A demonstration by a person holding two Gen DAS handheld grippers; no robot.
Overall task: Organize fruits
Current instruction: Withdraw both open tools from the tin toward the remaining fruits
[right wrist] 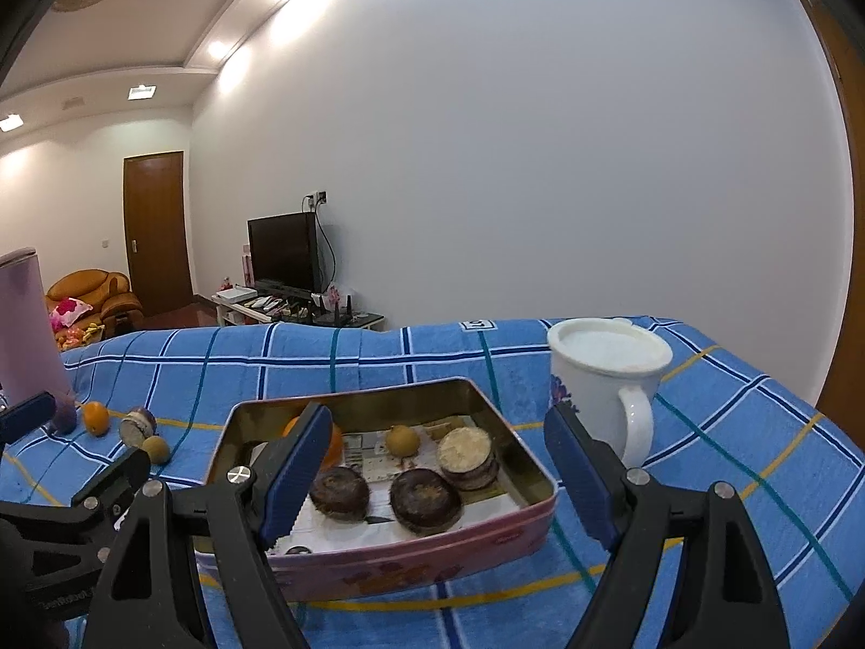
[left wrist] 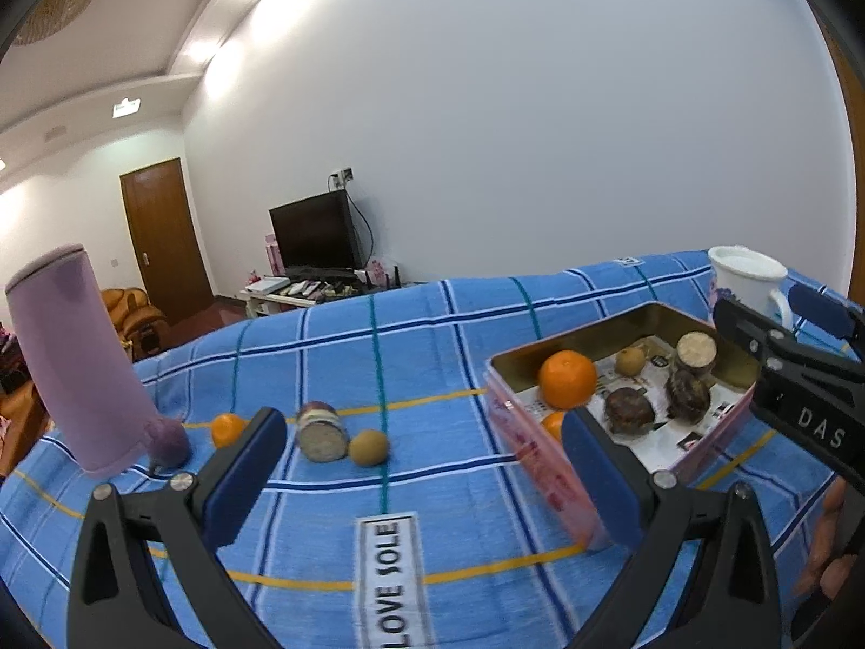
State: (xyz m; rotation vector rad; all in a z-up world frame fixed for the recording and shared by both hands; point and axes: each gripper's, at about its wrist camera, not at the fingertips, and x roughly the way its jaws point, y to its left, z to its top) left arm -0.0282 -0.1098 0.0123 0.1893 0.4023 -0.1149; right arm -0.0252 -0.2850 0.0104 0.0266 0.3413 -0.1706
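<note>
On the blue checked cloth, three loose fruits lie ahead of my left gripper [left wrist: 421, 476]: a small orange [left wrist: 227, 429], a cut purple fruit [left wrist: 323, 431] and a round brown fruit [left wrist: 368, 447]. Its blue pads stand open around bare cloth. To the right sits a pink tin [left wrist: 540, 478] holding a big orange [left wrist: 567, 386] and several dark and brown fruits. My right gripper [right wrist: 438, 473] hovers open just in front of that tin [right wrist: 540, 497], over two dark round fruits [right wrist: 425, 500]; its left finger partly hides the orange [right wrist: 335, 446].
A tall purple bottle [left wrist: 81, 357] stands at the left with a purple fruit [left wrist: 167, 441] at its foot. A white lidded mug [right wrist: 611, 378] stands right beside the tin's far right corner. The cloth falls away at the far edge.
</note>
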